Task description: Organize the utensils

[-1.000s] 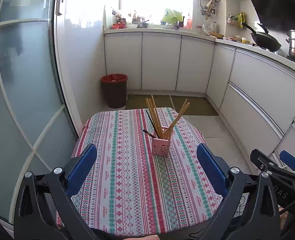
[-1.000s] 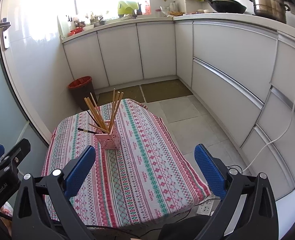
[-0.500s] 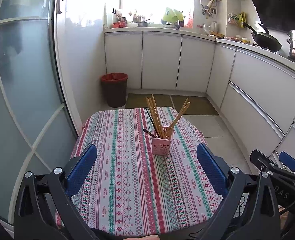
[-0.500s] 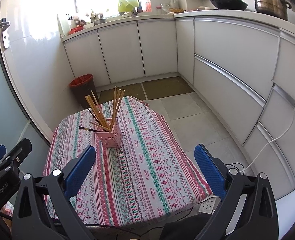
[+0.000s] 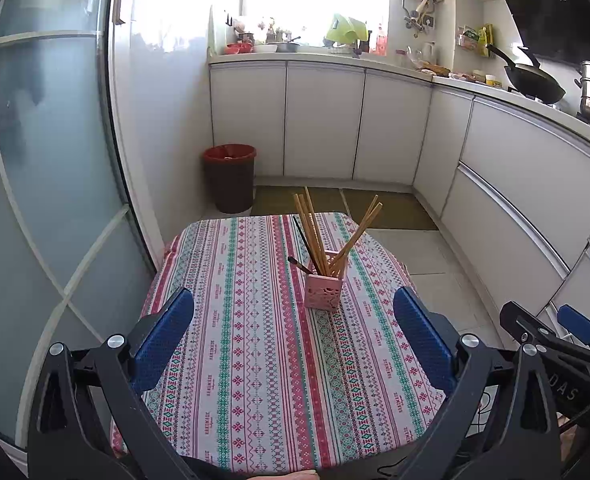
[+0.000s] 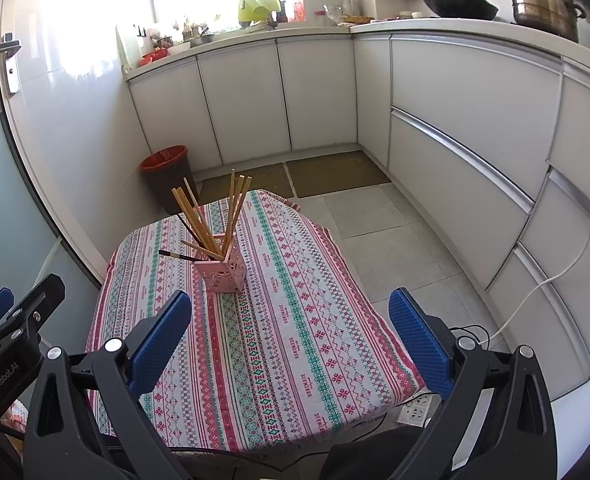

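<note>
A pink perforated holder point(image 5: 323, 291) stands upright near the middle of a small table with a striped patterned cloth point(image 5: 255, 360). Several wooden chopsticks point(image 5: 315, 232) and a dark one lean out of it. It also shows in the right wrist view point(image 6: 221, 268), with the chopsticks point(image 6: 211, 216) fanned out. My left gripper point(image 5: 293, 344) is open and empty, held above the near part of the table. My right gripper point(image 6: 291, 340) is open and empty, above the near right part of the cloth point(image 6: 279, 340).
A red-lined dark bin point(image 5: 229, 176) stands on the floor past the table. White cabinets point(image 5: 323, 120) run along the back and right, with a wok point(image 5: 535, 84) and a pot on the counter. A frosted glass door point(image 5: 47, 200) is at left. A power strip point(image 6: 415, 410) lies on the floor.
Both grippers have drifted slightly back and to the side; the view shifts a little. The holder and chopsticks have not moved.
</note>
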Tool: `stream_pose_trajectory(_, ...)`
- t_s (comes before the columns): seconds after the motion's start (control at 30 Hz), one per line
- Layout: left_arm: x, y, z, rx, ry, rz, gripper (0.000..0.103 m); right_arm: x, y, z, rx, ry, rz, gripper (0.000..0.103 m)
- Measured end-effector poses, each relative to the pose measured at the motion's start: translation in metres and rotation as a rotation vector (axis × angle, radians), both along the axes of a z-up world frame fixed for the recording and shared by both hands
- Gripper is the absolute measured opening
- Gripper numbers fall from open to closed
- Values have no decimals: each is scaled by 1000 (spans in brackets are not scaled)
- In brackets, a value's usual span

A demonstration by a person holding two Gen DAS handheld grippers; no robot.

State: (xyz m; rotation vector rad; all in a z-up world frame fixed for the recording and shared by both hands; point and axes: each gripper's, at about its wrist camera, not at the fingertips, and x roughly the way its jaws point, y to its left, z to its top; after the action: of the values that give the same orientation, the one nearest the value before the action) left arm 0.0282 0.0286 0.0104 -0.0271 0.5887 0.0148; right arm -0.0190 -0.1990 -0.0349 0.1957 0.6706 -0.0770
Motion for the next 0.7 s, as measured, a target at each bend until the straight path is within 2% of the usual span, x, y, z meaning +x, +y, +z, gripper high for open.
stream_pose_trajectory(0.7,3,0,-3,1,8,4,96,6,-3,-3,2,18,5,96)
